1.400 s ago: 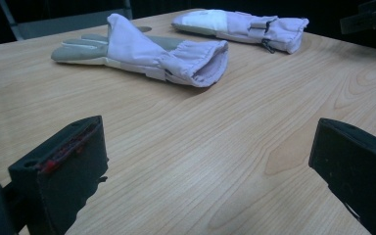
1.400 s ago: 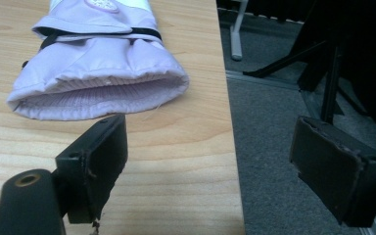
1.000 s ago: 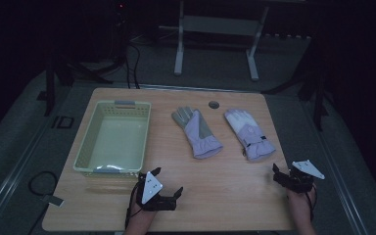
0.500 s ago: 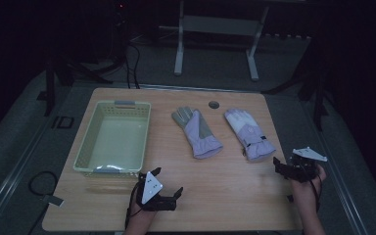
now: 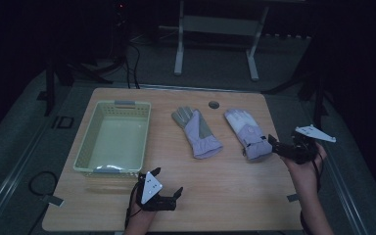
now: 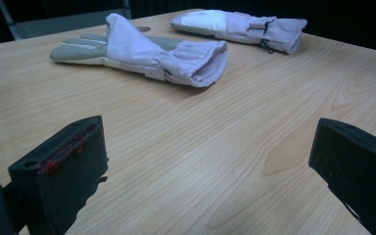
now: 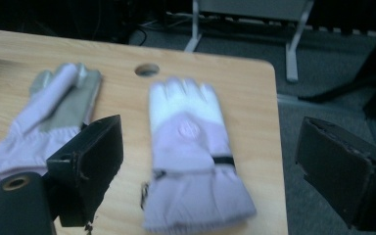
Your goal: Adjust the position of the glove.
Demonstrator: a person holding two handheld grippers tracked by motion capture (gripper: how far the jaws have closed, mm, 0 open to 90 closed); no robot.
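Two pale purple gloves lie on the wooden table (image 5: pixel 225 196). The left glove (image 5: pixel 197 130) has a grey palm side up; the right glove (image 5: pixel 247 133) has a white finger part. My right gripper (image 5: pixel 274 143) is open, held above the table's right edge with its jaws just off the right glove's cuff (image 7: pixel 196 196). My left gripper (image 5: pixel 169 183) is open near the table's front edge, low over bare wood, pointing toward the left glove (image 6: pixel 142 54) with the right glove (image 6: pixel 245 27) farther off. Nothing is between either pair of jaws.
A pale yellow-green basket (image 5: pixel 85 152) stands at the table's left, with nothing in it. A round cable hole (image 5: pixel 213 105) is near the far edge. Beyond the table stands a grey metal frame (image 5: pixel 215 29) on a dark floor.
My right gripper has risen and moved forward and left, from the table's right front edge toward the right glove's cuff. The left gripper and both gloves have not moved.
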